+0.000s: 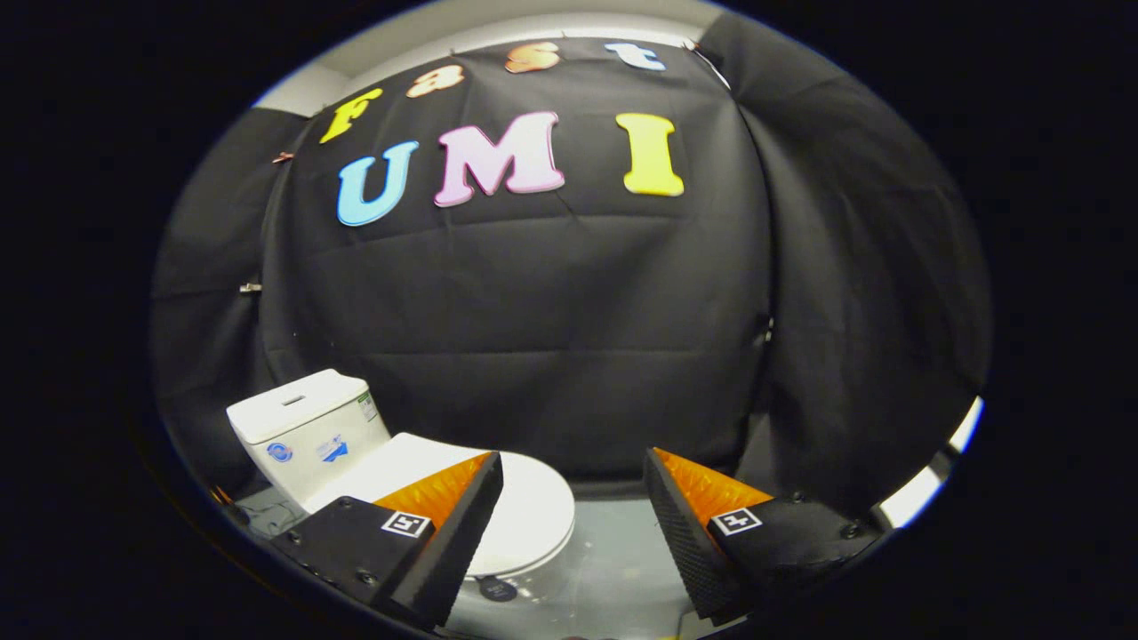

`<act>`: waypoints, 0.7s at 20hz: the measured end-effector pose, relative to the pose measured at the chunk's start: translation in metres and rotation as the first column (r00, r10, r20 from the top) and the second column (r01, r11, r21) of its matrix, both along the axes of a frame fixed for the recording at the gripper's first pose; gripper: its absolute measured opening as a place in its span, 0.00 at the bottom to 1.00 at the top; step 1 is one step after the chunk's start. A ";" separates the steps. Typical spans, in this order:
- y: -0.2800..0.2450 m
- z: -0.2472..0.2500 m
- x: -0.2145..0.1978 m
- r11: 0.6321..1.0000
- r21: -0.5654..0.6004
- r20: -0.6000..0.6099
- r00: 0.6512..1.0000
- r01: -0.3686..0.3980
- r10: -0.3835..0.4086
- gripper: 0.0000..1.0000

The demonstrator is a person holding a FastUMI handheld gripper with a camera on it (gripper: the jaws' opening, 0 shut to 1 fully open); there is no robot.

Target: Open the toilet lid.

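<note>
Two fingers (440,516) spreading wide, gripper (573,524) released, grasping nothing. Hovering above and beside small white toilet (356,462), lid (524,511) lying closed, partly hidden behind left finger. Showing stickers on tank (307,427), too small for reading. Standing on pale floor (605,569).

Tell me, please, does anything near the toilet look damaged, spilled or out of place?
Nothing stands out. The toilet stands upright and whole, its lid closed flat. The tongs are open and hold nothing. A small dark round thing lies on the floor just under the bowl's front; I cannot tell what it is.
</note>
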State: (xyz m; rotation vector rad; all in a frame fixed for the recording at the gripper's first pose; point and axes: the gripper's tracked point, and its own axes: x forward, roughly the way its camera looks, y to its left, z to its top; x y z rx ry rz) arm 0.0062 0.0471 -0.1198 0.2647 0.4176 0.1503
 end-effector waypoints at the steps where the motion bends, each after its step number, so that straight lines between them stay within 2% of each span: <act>1: 0.003 -0.022 -0.002 0.999 0.039 -0.075 0.997 -0.005 0.008 0.99; 4: 0.011 -0.077 -0.014 0.989 0.148 -0.278 0.960 0.010 0.032 0.98; 8: 0.029 -0.125 -0.034 0.970 0.243 -0.416 0.904 0.009 0.096 0.99; 11: 0.049 -0.166 -0.056 0.947 0.318 -0.538 0.831 0.044 0.142 0.99; 14: 0.072 -0.209 -0.073 0.902 0.406 -0.650 0.740 0.146 0.173 0.99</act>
